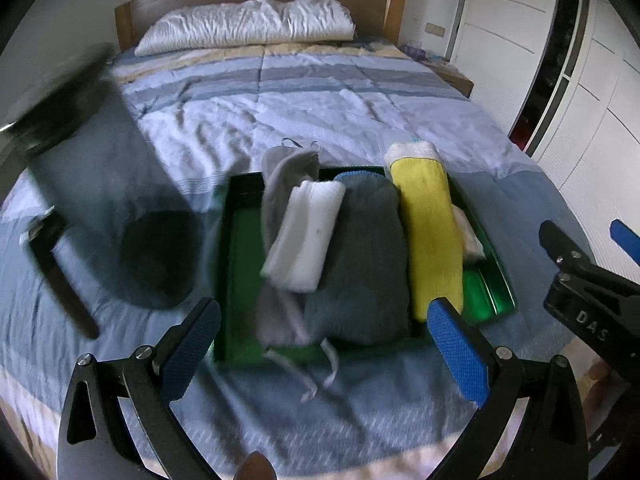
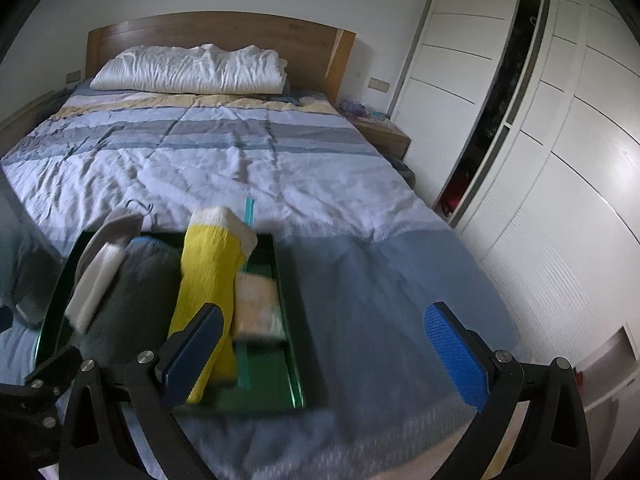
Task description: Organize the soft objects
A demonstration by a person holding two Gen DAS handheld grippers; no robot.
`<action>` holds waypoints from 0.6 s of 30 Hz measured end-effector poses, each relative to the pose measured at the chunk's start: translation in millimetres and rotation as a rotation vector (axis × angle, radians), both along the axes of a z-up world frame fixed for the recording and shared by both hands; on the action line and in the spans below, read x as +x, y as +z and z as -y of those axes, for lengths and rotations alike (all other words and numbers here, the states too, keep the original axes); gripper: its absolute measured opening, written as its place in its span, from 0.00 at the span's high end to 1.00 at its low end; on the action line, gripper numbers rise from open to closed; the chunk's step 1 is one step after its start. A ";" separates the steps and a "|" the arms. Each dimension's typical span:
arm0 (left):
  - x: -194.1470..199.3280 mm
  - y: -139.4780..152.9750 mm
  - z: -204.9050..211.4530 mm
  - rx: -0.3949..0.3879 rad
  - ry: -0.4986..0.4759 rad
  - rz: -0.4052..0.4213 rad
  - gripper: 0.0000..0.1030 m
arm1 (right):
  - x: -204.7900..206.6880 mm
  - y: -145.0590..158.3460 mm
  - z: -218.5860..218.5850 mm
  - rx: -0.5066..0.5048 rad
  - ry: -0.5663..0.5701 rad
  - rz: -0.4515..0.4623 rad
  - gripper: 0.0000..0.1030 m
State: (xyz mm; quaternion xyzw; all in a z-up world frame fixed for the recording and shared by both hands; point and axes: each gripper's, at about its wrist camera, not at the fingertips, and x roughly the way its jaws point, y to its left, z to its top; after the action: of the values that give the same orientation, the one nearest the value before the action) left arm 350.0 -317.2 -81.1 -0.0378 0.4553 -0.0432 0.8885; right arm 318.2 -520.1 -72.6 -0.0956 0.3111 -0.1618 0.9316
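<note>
A green tray (image 1: 240, 248) lies on the bed and holds folded soft things: a grey drawstring pouch (image 1: 276, 248), a white folded cloth (image 1: 304, 236) on top, a dark teal knit piece (image 1: 360, 264), a yellow rolled towel (image 1: 430, 236) and a pale cloth (image 1: 470, 236) at the right. The tray (image 2: 294, 344) also shows in the right wrist view with the yellow towel (image 2: 210, 276). My left gripper (image 1: 326, 352) is open and empty just before the tray's near edge. My right gripper (image 2: 332, 352) is open and empty, over the blanket right of the tray; it shows in the left wrist view (image 1: 580, 240).
The bed has a blue blanket (image 2: 380, 280), a striped quilt (image 1: 280, 92) and a white pillow (image 1: 248, 24) at the wooden headboard. A dark round object (image 1: 160, 256) lies left of the tray. White wardrobe doors (image 2: 540, 160) stand to the right.
</note>
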 end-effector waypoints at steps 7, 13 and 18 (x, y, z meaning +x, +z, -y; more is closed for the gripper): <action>-57.4 14.0 -59.3 0.030 0.062 -0.029 0.02 | -61.2 1.8 -42.9 0.000 0.023 -0.026 0.00; -91.9 40.8 -122.4 0.047 0.034 -0.005 0.02 | -114.8 23.2 -100.4 0.062 -0.039 -0.041 0.00; -113.4 69.2 -169.5 0.058 -0.049 -0.005 0.02 | -164.4 51.4 -161.0 0.107 -0.132 -0.056 0.00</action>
State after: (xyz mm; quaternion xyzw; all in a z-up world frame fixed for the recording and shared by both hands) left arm 236.6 -147.7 -11.9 -0.0008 0.4594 -0.0517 0.8867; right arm 153.8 -359.1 -21.2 -0.0293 0.3508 -0.2033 0.9136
